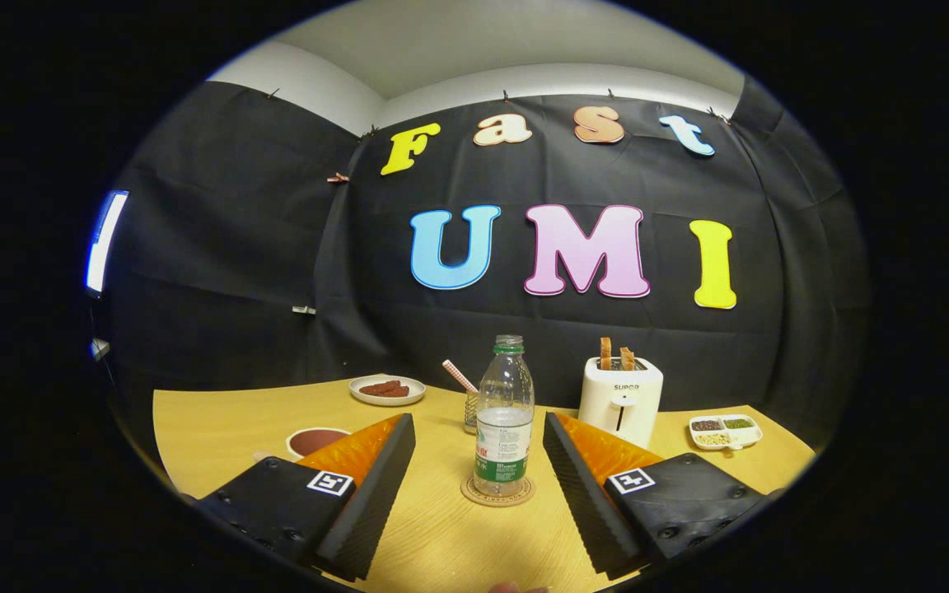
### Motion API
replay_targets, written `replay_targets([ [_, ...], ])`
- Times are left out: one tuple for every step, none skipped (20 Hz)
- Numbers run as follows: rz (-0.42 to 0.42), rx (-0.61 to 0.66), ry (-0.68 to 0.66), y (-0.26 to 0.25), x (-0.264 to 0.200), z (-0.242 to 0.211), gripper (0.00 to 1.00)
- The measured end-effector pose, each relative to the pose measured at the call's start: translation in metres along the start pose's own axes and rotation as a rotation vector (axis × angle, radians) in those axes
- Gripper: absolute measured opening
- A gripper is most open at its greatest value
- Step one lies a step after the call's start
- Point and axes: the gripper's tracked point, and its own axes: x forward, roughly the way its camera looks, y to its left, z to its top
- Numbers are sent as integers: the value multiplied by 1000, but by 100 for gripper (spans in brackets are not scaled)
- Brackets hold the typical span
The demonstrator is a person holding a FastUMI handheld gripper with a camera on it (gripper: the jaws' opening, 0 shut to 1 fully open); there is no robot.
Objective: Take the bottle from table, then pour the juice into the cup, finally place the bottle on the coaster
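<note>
Clear plastic bottle (504, 420) stands upright on the coaster (497, 492), apparently uncapped, between the tips of the gripper (479, 441), whose fingers are spread, touching nothing.

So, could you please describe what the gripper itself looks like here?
The gripper has two long wedge-shaped fingers with ribbed inner faces. Each sits on a blocky black mount with visible screws and a square black-and-white marker.

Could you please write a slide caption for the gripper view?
Open gripper faces a clear bottle standing on its coaster, toaster behind.
</note>
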Motion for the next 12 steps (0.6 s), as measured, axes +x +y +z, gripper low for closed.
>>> replay_targets([
  [-1, -7, 12, 1, -7, -3, 96],
  [4, -12, 25, 2, -15, -5, 96],
  [8, -19, 30, 4, -22, -4, 96],
  [5, -25, 28, 5, -27, -1, 96],
  [2, -31, 20, 5, -33, 2, 96],
  [1, -34, 9, 8, -39, 5, 96],
  [11, -40, 0, 13, -44, 7, 96],
  [16, -50, -1, 16, -49, 6, 96],
  [13, -53, -2, 16, -52, 5, 97],
  [14, -47, 2, 16, -53, 3, 97],
  [22, -38, 11, 18, -52, -1, 97],
  [26, -32, 22, 19, -52, -5, 97],
])
